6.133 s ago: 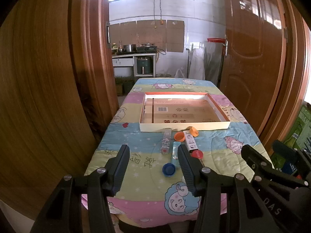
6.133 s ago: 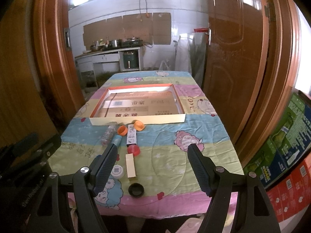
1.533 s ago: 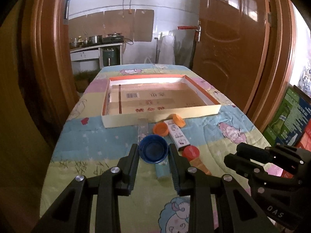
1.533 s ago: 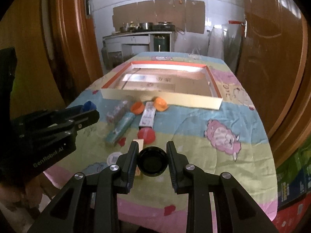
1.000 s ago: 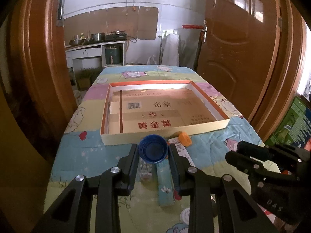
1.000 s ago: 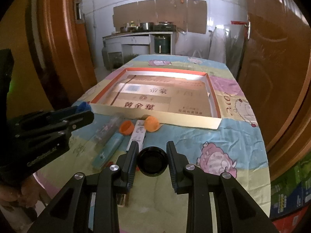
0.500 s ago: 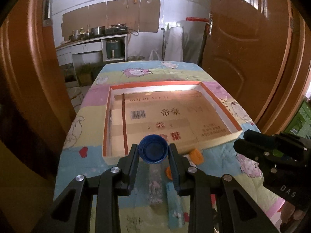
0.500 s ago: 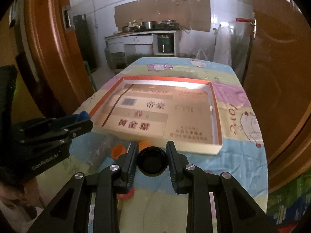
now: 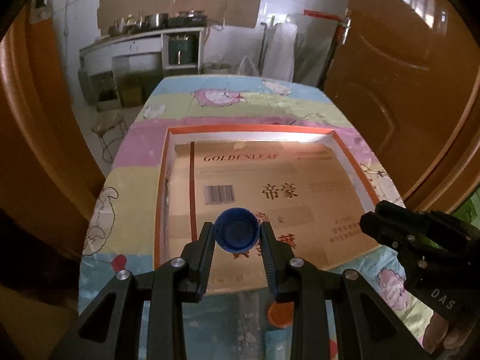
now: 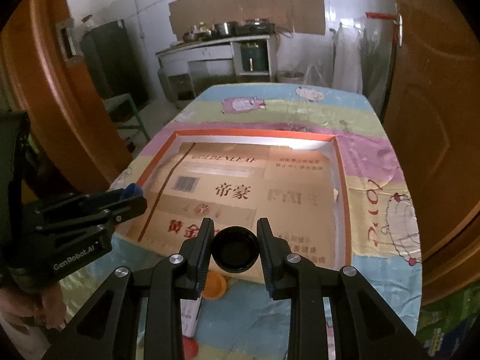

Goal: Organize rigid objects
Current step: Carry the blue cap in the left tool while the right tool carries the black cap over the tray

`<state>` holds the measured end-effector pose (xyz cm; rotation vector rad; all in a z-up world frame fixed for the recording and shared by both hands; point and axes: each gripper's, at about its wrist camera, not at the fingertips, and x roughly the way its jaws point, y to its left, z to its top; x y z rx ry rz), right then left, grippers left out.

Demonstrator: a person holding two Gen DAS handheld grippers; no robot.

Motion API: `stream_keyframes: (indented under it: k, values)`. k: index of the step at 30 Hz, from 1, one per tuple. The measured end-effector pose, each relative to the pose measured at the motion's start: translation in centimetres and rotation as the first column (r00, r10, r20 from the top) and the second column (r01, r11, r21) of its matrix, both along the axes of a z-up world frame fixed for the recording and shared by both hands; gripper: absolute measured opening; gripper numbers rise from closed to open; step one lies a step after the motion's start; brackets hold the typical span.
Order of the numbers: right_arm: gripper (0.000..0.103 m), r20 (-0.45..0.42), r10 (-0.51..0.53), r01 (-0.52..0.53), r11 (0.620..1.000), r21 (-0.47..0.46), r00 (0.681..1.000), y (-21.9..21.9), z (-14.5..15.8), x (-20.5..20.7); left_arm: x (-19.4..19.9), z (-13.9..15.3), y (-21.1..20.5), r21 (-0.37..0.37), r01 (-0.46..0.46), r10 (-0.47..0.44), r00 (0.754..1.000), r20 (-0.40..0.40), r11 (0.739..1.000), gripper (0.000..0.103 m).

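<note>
The left gripper (image 9: 237, 234) is clamped on a blue cap (image 9: 237, 229), its hollow side facing back toward the wrist. The right gripper (image 10: 235, 249) pinches a black cap (image 10: 235, 249) the same way. Both caps hang in the air over the near edge of the shallow cardboard tray (image 10: 342, 162), so the drop spot lies straight ahead and below each of them. The left one looks a touch deeper over the tray floor; the right one sits just at the front wall. Round caps have no long axis to line up, so I'd judge only the height matters. Behind the grippers, on the quilted tabletop (image 10: 375, 204), an orange cap (image 10: 214, 285) and a small box (image 10: 190, 315) wait.
</note>
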<state>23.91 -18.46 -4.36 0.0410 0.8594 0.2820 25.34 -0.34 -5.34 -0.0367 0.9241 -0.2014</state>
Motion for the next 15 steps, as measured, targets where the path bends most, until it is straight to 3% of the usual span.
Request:
stream_keyframes:
  k: [15]
  values:
    - [0.03, -0.145, -0.059, 0.059, 0.998, -0.007, 0.988, -0.6, -4.5, 5.4, 3.5, -3.7, 0.3, 0.02, -0.037, 0.039, 0.994, -0.107, 0.999, 0.031]
